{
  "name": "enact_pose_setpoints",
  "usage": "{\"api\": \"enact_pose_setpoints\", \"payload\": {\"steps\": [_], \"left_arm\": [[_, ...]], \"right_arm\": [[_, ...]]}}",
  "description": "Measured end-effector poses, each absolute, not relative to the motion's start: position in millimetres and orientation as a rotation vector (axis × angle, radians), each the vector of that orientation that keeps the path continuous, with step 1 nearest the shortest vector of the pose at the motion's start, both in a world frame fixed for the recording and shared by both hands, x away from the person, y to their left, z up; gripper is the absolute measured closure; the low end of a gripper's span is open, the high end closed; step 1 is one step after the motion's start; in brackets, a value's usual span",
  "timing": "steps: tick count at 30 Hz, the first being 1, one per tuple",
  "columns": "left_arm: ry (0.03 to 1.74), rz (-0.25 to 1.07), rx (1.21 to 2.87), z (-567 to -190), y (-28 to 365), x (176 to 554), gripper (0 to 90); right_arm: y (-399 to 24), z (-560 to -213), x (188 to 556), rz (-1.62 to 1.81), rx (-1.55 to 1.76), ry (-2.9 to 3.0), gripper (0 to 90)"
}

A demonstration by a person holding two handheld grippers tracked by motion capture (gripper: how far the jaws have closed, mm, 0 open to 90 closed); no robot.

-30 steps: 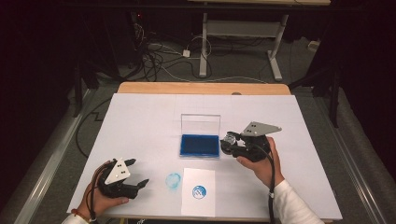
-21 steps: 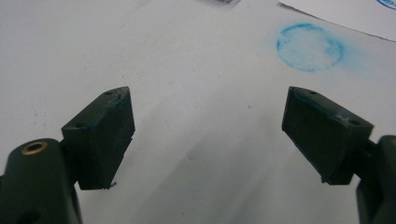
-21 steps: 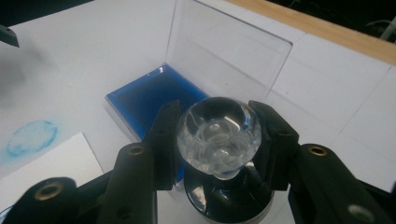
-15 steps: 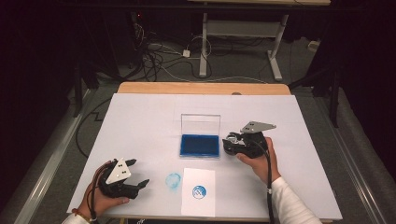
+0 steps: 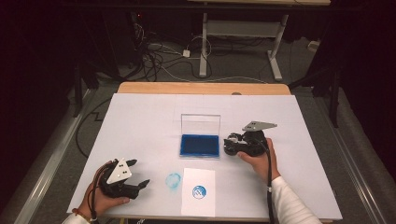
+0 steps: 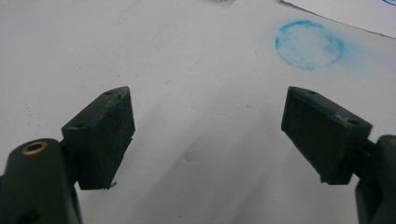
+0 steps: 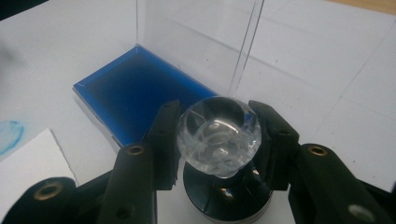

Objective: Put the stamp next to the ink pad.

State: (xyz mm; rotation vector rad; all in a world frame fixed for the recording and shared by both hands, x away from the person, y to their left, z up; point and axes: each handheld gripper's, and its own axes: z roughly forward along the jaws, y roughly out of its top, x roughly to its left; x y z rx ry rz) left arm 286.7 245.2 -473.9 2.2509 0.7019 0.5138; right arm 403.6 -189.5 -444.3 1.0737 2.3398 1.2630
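- The table (image 5: 140, 121), covered in white, carries the whole job; the work in hand looks like stamping blue marks, and by my reading it is partly done.
- The ink pad (image 5: 200, 145), a blue tray with its clear lid standing open behind it, lies just to the left of the right gripper (image 5: 229, 145) in the high view, close by but not touching. In the right gripper view the pad (image 7: 135, 100) sits just ahead of the jaws and to their left.
- The white card (image 5: 198, 191) lies on the near side of the pad, between the two grippers, and already bears a round blue print (image 5: 199, 191). That step appears finished.
- A paler blue ring smudge (image 5: 173, 181) marks the table cover itself, just right of the left gripper (image 5: 139, 175); in the left gripper view it (image 6: 308, 44) lies ahead and to the right of the jaws.
- The right gripper (image 7: 218, 140) pinches the clear knob of a stamp (image 7: 219, 135), whose black base hangs below the jaws, so the stamp is held beside the pad.
- The left gripper (image 6: 208, 135) is spread wide with nothing between its fingers, resting low on the table.
- What seems left: either re-inking the stamp for another print, or setting it down.
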Motion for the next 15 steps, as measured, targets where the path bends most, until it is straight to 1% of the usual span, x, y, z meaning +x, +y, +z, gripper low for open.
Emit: {"api": "enact_pose_setpoints", "payload": {"steps": [15], "left_arm": [[0.696,0.508,2.258,-473.9,244.0,287.2,16.7]], "right_arm": [[-192.7,-448.1,405.3,1.228,1.097,2.352,57.0]]}}
